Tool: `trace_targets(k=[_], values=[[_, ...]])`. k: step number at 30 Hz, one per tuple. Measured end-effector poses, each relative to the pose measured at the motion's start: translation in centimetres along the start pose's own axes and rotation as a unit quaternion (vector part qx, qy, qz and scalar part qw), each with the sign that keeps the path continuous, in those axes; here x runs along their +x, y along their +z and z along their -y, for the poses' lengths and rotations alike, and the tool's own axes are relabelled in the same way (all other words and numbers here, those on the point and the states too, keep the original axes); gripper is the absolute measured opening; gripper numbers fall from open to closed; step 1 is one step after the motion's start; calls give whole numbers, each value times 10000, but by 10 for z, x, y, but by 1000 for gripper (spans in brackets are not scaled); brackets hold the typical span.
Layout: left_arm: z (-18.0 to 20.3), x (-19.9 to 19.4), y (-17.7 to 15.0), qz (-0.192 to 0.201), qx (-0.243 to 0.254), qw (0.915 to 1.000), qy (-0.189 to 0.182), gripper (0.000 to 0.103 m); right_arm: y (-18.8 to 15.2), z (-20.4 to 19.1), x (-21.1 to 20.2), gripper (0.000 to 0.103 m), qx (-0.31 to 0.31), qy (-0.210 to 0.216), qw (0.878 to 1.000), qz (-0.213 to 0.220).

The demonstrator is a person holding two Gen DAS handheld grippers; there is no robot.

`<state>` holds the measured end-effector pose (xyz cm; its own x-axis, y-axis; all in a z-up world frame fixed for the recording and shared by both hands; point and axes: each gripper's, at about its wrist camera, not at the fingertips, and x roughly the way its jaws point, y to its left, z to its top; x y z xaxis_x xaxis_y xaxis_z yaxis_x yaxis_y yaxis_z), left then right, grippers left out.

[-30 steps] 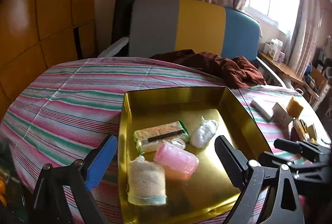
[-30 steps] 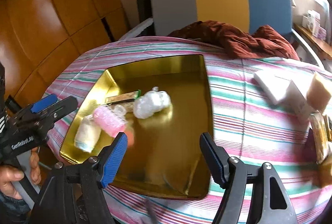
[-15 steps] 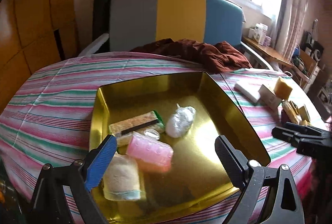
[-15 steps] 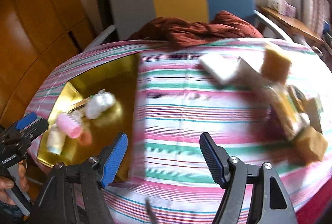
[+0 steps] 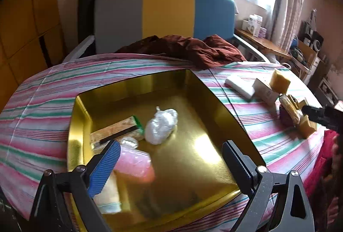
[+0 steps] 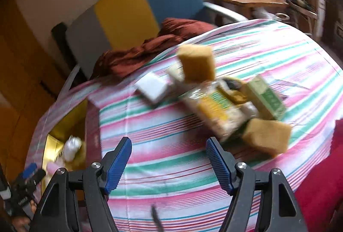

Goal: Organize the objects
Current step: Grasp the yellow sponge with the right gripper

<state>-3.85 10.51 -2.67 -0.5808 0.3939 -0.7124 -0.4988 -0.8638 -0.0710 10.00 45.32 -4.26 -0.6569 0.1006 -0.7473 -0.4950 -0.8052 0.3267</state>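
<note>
Left gripper (image 5: 169, 161) over the near part of the gold tray (image 5: 205, 90), fingers spread wide, nothing between them. Inside the tray: white plastic-wrapped bundle (image 5: 161, 124) near the middle, flat green-edged sponge pack (image 5: 120, 129) to its left, pink container (image 5: 134, 163) at near left, partly behind the blue finger pad (image 5: 105, 167), plus a pale wrapped roll (image 5: 108, 195) at the near-left corner. Right gripper (image 6: 169, 162) above bare striped tablecloth (image 6: 163, 129), fingers apart and empty. Beyond it and to the right, a blurred heap still on the cloth: yellow sponge block (image 6: 196, 63) at the far side, white packet (image 6: 152, 86) to its left, yellow-green packet (image 6: 216, 107) in the middle, green box (image 6: 265, 99) to the right, second sponge block (image 6: 265, 137) nearest. Tray well to the left of the heap. Dark red cloth (image 5: 188, 49) at the far table edge, before a grey-yellow-blue chair back (image 5: 165, 11).
</note>
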Motion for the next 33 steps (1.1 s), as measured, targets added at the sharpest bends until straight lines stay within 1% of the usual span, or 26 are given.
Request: trace_targets(k=[6, 10, 14, 17, 19, 24, 26, 27, 29, 33], values=[[18, 8, 5, -80, 206, 9996, -157, 96, 15, 35, -12, 73, 452, -216, 9986, 194], [28, 12, 11, -94, 323, 9991, -252, 96, 22, 50, -11, 73, 655, -232, 9975, 158], [40, 18, 16, -137, 428, 9983, -360, 96, 35, 44, -4, 73, 485, -227, 9985, 147], [48, 21, 18, -166, 497, 9977, -420, 96, 53, 33, 7, 73, 233, -224, 9994, 146], [53, 24, 19, -196, 542, 9973, -460, 96, 65, 25, 16, 73, 18, -304, 9994, 138], [65, 29, 24, -238, 625, 9960, -585, 96, 93, 12, 52, 80, -382, -482, 9981, 77], [69, 31, 26, -268, 615, 9957, -645, 96, 102, 10, 65, 81, -370, -581, 9976, 48], [71, 34, 27, -292, 612, 9954, -674, 96, 106, 9, 71, 83, -378, -547, 9978, 74], [74, 37, 29, -326, 634, 9951, -691, 96, 111, 7, 81, 86, -402, -668, 9969, 97], [82, 43, 32, -358, 688, 9944, -719, 96, 116, 4, 104, 86, -472, -771, 9959, -32]])
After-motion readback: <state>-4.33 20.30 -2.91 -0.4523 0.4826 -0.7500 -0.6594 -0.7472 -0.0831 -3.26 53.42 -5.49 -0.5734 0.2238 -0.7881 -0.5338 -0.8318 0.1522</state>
